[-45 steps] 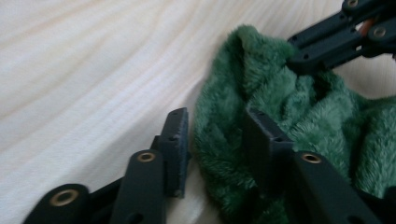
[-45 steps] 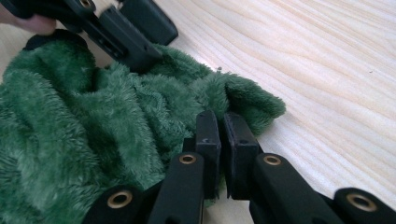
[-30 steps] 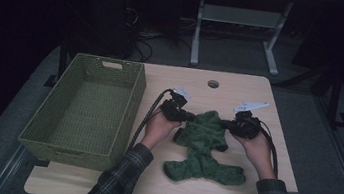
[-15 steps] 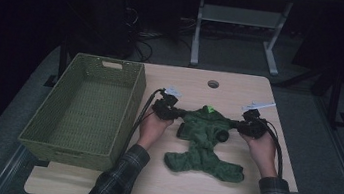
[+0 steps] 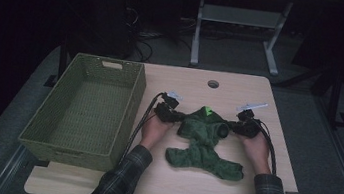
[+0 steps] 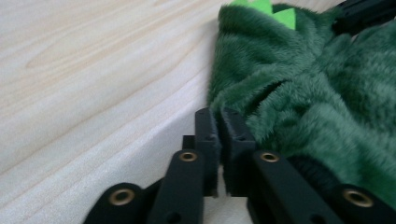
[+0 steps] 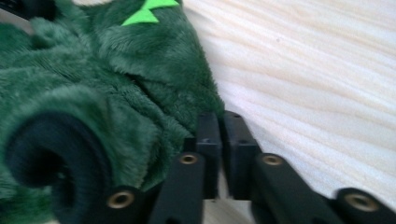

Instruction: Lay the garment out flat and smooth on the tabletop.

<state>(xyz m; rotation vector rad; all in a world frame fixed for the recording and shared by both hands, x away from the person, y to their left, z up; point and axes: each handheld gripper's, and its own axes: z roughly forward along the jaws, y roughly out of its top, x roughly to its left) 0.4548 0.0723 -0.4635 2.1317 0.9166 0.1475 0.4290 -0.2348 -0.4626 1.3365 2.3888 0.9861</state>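
Note:
A dark green fleece garment (image 5: 204,141) with light green spikes (image 5: 207,111) lies flat on the wooden table (image 5: 188,190), and each hand holds a gripper at one of its upper corners. My left gripper (image 5: 177,119) is at the left corner. Its jaws (image 6: 219,114) have just been opening and stand a narrow slit apart, with the fleece (image 6: 317,93) touching their tips and not pressed between them. My right gripper (image 5: 231,130) is at the right corner by a dark cuff (image 7: 46,158). Its jaws (image 7: 220,116) have likewise just been opening, and the fleece (image 7: 116,70) lies beside them.
A woven green basket (image 5: 134,102) stands on the left part of the table, close to my left hand. A round cable hole (image 5: 213,84) lies near the far edge. Black cables trail from both grippers. The surroundings beyond the table are dark.
Both hands moved apart and sank toward the table, spreading the garment's top edge wider. The garment now rests flat, and both pairs of jaws have parted a little.

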